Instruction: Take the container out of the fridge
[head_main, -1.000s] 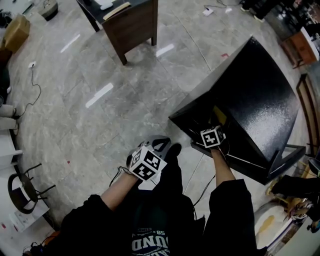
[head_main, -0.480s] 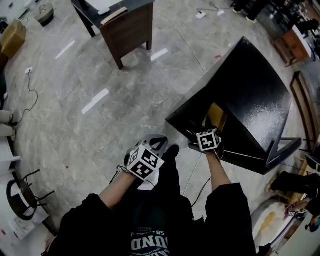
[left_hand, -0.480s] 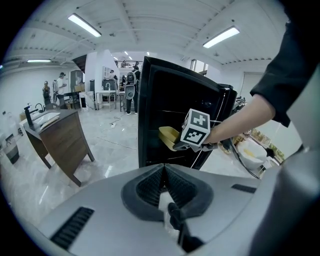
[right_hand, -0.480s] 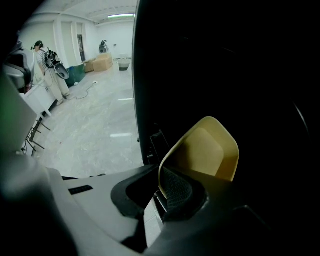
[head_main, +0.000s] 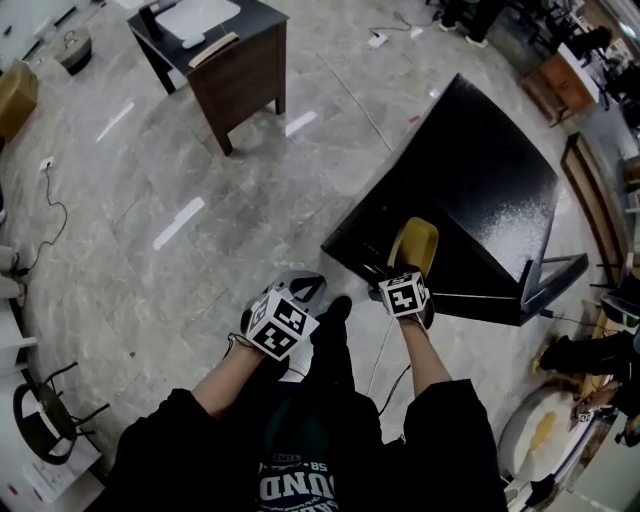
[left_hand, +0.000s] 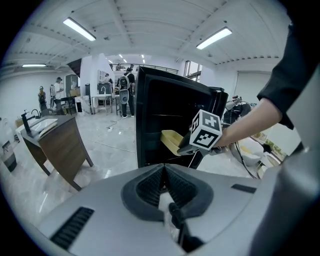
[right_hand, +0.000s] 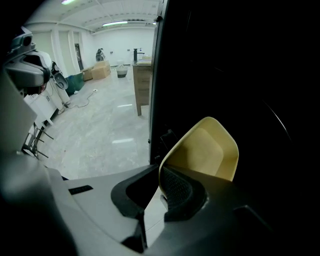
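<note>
Black sleeves fill the near edge, where the person stands holding a tool in each hand. The left gripper (head_main: 298, 292) hangs low by the person's left leg, its jaws pressed together with nothing between them. Just to its right, the right gripper (head_main: 408, 274) is clamped on the near rim of the yellow container (head_main: 416, 243), with the rim pinched between its two pads. The container is empty and sits at the open front of the black fridge (head_main: 492, 190), its hollow facing up. I cannot tell whether it has fully cleared the dark inside. Past the grippers, a grey marble floor (head_main: 150, 210) spreads away to the left. At the far side, well apart from the fridge, stands a dark wooden desk (head_main: 238, 70) with pale things lying on its top.
</note>
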